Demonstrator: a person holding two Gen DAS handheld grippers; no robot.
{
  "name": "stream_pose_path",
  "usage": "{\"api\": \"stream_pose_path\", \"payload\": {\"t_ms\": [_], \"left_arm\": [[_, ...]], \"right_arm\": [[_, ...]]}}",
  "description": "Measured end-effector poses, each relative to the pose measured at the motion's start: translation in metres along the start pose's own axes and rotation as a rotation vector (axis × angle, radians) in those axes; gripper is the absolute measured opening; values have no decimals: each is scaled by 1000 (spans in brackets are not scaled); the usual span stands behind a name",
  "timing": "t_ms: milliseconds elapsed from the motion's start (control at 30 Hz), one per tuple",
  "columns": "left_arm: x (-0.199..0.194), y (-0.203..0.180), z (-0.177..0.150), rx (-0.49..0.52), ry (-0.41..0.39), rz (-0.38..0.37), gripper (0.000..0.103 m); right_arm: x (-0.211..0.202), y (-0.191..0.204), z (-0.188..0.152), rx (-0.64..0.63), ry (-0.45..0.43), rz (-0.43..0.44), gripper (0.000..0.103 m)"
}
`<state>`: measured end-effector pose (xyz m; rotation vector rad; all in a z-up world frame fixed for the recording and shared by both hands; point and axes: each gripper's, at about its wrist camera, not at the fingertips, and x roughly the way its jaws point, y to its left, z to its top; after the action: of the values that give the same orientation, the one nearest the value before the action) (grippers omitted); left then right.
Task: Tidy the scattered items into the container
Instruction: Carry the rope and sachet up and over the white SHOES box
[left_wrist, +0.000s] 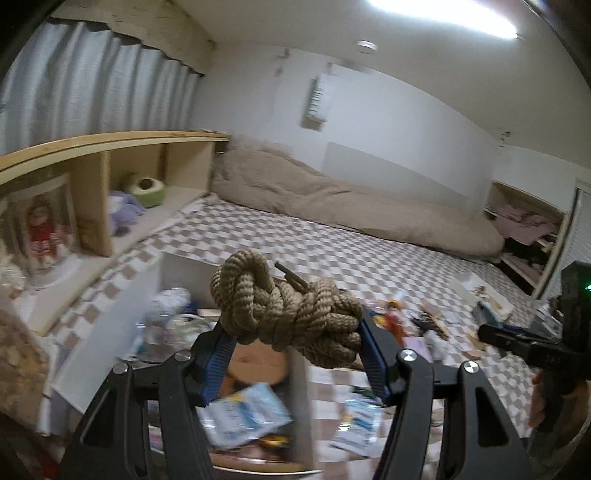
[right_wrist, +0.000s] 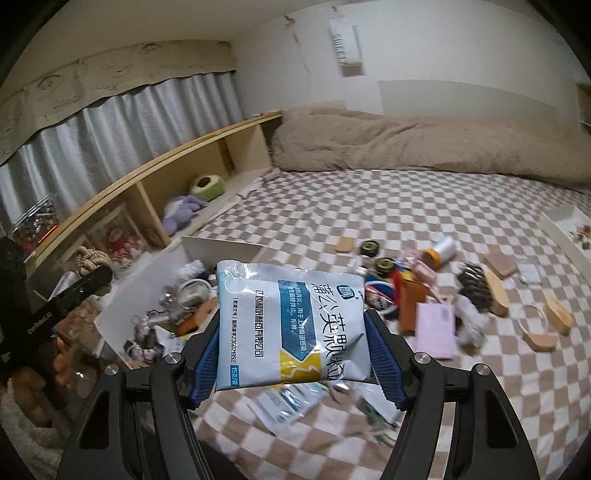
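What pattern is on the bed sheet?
The bed sheet has a brown-and-white checkered pattern, shown best in the right wrist view.

A tan duvet (right_wrist: 424, 144) lies bunched along the wall, grey curtains (right_wrist: 122, 136) hang above a wooden shelf (right_wrist: 207, 147) (purple plush (right_wrist: 183, 210) inside).

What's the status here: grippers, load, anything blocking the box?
Left gripper clamped on rope knot. Right gripper clamped on white sachet. White box open, part filled; nothing blocking it.
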<state>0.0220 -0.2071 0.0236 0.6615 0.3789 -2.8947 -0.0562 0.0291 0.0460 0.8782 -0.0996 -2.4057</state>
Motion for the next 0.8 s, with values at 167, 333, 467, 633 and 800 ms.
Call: {"api": "stream_pose_path", "payload": {"t_ms": [167,333,467,633,800], "left_arm": [[0,43,-3,-30,24,58,62],[2,79,-10,-60,42,108,62],[5,98,-20,-82,68,151,62],[7,119,-31,-95,99,212,63],[8,130,-40,-113,109,260,73]], "right_arm": [[13,26,7,-35,6,48,72],[31,52,12,-63,29,98,72],[43,72,12,-91,52,127,72],[60,96,12,-124,86,166,72],[74,117,12,-153,114,195,72]]}}
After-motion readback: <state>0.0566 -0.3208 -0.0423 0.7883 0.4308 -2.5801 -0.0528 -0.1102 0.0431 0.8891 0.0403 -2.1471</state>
